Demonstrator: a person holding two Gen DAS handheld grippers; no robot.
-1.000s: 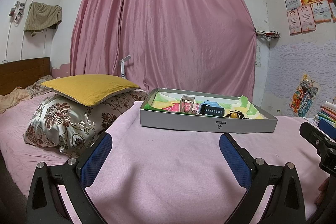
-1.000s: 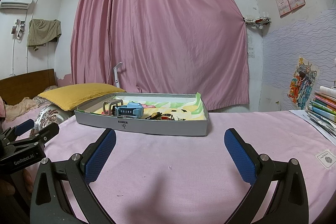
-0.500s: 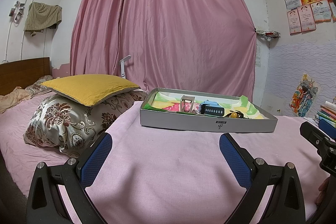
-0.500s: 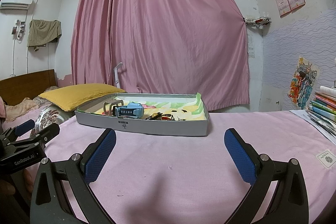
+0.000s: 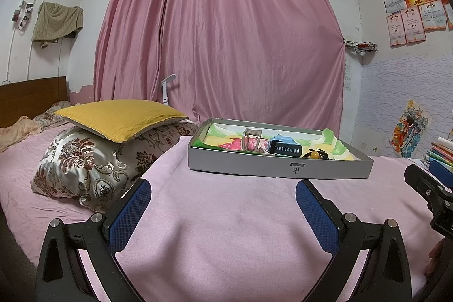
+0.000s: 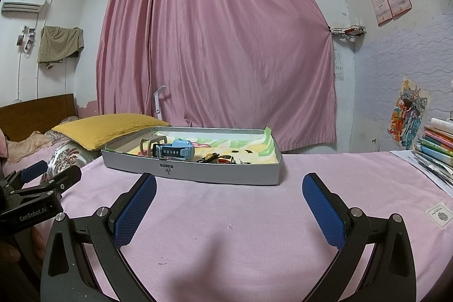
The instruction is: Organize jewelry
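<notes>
Landmark: grey tray (image 5: 279, 171) on the pink bed (image 5: 226, 217).
Jewelry: blue watch (image 5: 284, 148), a strap loop (image 5: 251, 140) and small dark pieces (image 6: 223, 159) lie inside the tray.
Left tool (image 5: 223, 197): wide open, empty, short of the tray.
Right tool (image 6: 229, 194): wide open, empty, short of the tray.

shallow grey cardboard tray (image 5: 279, 170) on pink bedspread (image 5: 226, 217) | in tray: pale open buckle frame (image 5: 251, 140) leftmost, blue smartwatch (image 5: 284, 147) just right of it, small dark jewelry pieces (image 5: 318, 154) right of that | behind tray: pink curtain (image 5: 226, 33) | left of tray: yellow cushion (image 5: 119, 119) atop floral satin pillow (image 5: 93, 163) | right of tray: stack of books (image 6: 437, 143)
</notes>
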